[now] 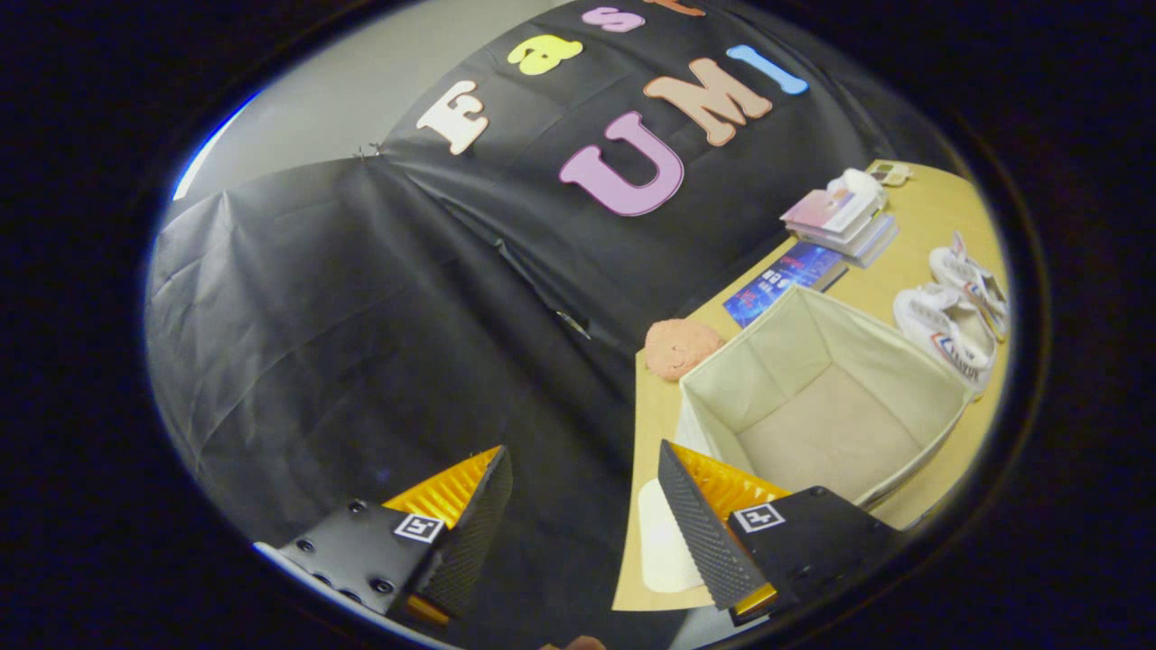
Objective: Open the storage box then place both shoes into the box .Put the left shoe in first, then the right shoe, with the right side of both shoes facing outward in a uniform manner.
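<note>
Black two-finger gripper (pixel 582 506) spread wide, holding nothing, aimed mostly at dark cloth. Open beige fabric storage box (pixel 817 397) just beyond right finger, empty. White canvas shoes (pixel 948 316) beyond box on pale wooden table (pixel 930 212). Risk: grabbing right shoe first, or nudging box.

gripper (pixel 578 515) hanging wide open, nothing between the fingers | sitting tilted, off to the side of the storage box (pixel 817 397) | one finger (pixel 695 533) reaching just beside its near wall
</note>
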`<state>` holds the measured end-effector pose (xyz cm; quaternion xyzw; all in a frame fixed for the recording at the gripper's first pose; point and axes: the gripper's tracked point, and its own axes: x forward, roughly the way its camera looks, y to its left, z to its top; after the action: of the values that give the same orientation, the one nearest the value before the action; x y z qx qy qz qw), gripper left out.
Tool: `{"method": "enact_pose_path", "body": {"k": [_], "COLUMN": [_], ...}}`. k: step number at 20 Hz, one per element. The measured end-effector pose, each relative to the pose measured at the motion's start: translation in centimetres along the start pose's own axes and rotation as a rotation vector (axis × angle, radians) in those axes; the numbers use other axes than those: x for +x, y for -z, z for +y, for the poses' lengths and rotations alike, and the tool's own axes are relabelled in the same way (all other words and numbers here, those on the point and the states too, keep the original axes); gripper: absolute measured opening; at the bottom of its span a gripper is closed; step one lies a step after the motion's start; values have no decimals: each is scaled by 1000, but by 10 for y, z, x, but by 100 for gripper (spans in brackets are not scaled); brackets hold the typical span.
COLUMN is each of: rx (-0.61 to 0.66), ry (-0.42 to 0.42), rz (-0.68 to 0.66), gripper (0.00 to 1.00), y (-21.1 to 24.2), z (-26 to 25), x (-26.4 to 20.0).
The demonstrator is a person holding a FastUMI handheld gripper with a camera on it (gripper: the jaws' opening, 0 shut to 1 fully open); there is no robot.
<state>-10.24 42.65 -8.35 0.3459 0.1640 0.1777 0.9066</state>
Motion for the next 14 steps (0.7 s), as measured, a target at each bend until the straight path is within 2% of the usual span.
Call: {"method": "enact_pose_path", "body": {"k": [7,14], "rx": [-154,-275], "ry": [147,359], "rz": [-57,2], "gripper": [100,100], "y": [-92,-143], "z": [-78,-204], "x": [-29,-70]}}
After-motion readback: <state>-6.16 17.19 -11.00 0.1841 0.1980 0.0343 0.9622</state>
